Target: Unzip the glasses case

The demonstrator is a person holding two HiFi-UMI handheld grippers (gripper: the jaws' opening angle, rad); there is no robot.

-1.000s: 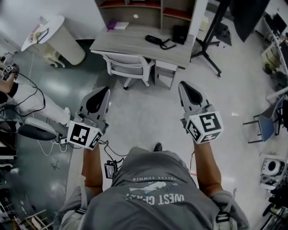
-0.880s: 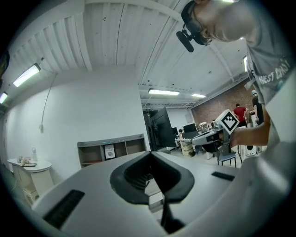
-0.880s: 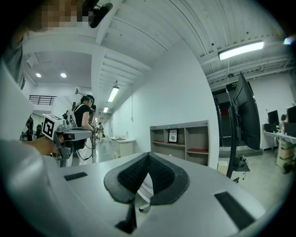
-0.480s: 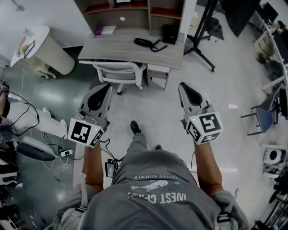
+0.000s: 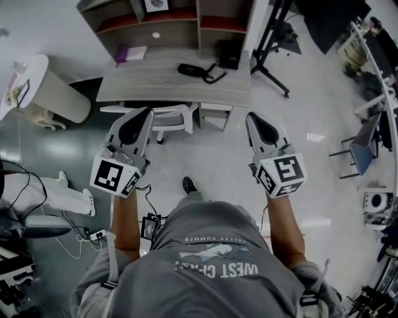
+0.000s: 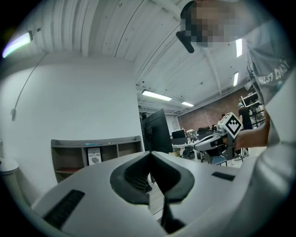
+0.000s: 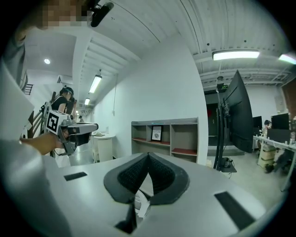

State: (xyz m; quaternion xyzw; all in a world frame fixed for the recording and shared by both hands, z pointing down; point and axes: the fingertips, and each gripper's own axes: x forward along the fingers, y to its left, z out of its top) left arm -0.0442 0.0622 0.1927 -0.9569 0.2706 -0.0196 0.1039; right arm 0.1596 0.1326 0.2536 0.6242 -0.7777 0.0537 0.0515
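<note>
Currently: left gripper [image 5: 145,115] and right gripper [image 5: 252,118] clenched, empty.
Advice: open jaws before reaching dark case-like item [image 5: 194,69] on desk [image 5: 143,87].

Grey wooden desk [image 5: 168,84]; white chair [image 5: 171,115] tucked at its near edge. Open shelf unit [image 5: 180,18] behind the desk, against white wall [image 6: 74,102]. Round white side table [image 5: 46,93] at left. Pale glossy floor [image 5: 217,155], darker green at left. Ceiling strip lights [image 7: 236,54], lit.

The grey T-shirt [image 5: 211,248] reads "WEST" and "SUMMER"; the framed print [image 6: 94,158] on the shelf [image 6: 92,142] reads "NATURE".
</note>
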